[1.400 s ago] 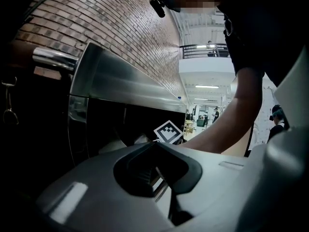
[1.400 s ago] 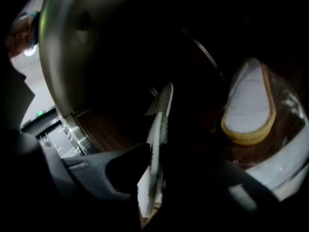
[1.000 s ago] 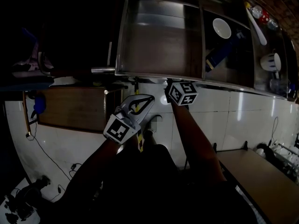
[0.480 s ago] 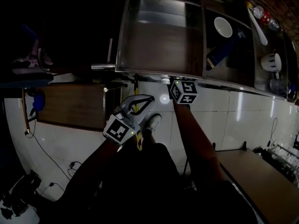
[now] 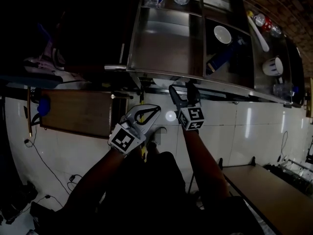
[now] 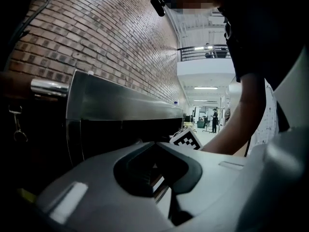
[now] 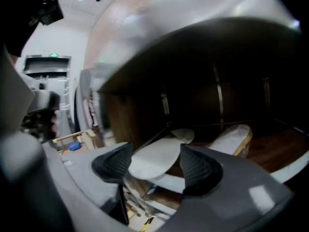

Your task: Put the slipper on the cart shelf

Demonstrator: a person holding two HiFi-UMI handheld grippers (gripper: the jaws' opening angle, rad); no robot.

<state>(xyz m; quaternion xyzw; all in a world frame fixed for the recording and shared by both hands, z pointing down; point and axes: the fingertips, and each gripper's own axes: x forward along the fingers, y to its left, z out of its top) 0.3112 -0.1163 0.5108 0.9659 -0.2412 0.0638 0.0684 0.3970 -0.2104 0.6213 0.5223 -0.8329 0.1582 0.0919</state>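
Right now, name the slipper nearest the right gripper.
The white slipper between the right gripper's jaws, which have just been opening off it; the tan-edged slipper lies farther right.

The left gripper (image 5: 155,107) and right gripper (image 5: 182,88) are pale grey, with black ribbed pads (image 7: 199,170) and black-and-white marker cubes (image 5: 191,118); clothing (image 6: 260,37) seems dark.

Head cam steeply down on cart (image 5: 166,43); gripper cams low, close beside it.

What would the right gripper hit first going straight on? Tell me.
Likely the slipper on the shelf. The right gripper has just been opening its jaws; the slipper lies ahead between them, untouched.
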